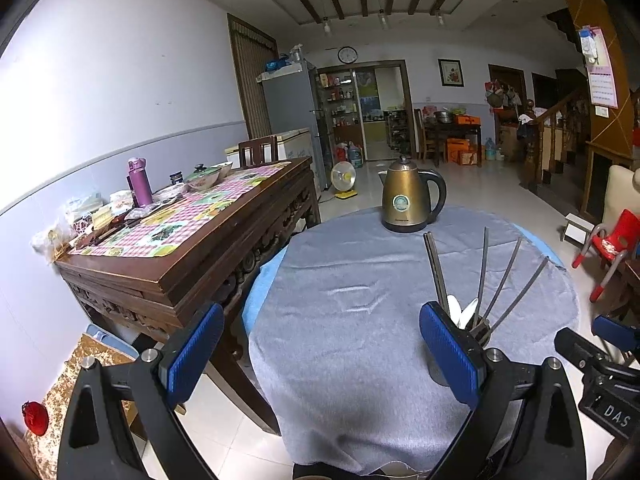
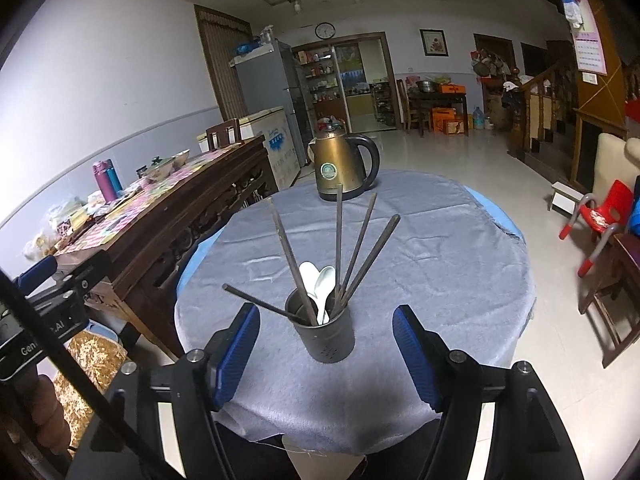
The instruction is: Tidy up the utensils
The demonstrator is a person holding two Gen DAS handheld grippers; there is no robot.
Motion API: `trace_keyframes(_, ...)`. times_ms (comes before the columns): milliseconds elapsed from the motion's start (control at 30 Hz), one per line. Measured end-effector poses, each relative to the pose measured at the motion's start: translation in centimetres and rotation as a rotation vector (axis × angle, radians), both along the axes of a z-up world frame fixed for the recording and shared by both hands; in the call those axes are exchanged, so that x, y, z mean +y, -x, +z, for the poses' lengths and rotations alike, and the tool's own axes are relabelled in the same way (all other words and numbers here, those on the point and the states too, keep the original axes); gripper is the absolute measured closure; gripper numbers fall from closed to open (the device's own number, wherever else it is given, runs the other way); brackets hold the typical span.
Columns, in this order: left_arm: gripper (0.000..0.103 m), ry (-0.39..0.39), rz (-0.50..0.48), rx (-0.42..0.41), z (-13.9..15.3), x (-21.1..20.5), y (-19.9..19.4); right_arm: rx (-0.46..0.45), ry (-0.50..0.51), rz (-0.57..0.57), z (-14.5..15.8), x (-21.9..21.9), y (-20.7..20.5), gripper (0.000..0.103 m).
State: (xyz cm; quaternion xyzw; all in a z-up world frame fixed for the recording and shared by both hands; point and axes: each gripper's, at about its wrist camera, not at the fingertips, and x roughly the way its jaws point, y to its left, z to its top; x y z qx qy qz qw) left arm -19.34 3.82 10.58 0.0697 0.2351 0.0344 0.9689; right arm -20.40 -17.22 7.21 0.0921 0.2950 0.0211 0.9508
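Note:
A dark metal utensil cup [image 2: 325, 336] stands on the grey cloth of a round table [image 2: 440, 264]. Several dark chopsticks [image 2: 362, 246] fan out of it, and two white spoons [image 2: 320, 284] stand inside. My right gripper [image 2: 326, 354] is open and empty, its blue pads on either side of the cup without touching it. In the left wrist view the cup [image 1: 478, 330] is mostly hidden behind the right finger, with chopsticks [image 1: 502, 280] rising above it. My left gripper [image 1: 320, 350] is open and empty, left of the cup over the cloth.
A bronze electric kettle [image 2: 344, 168] stands at the table's far side. A long wooden sideboard [image 1: 192, 240] with bottles and bowls is close on the left. A red child's chair [image 2: 596, 216] stands on the floor at right. The right gripper's body [image 1: 600, 364] shows at lower right.

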Motion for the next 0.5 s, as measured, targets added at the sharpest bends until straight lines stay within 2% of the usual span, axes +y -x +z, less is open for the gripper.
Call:
trace_keyframes(300,0.005,-0.023,-0.038,0.016,-0.5,-0.4,0.7,0.008,-0.002,-0.007,-0.3,0.6,0.6,0.03)
trace_keyframes(500,0.005,-0.02,-0.031,0.019,-0.7,-0.3,0.8,-0.002,0.004,-0.021,-0.2,0.7,0.8,0.03)
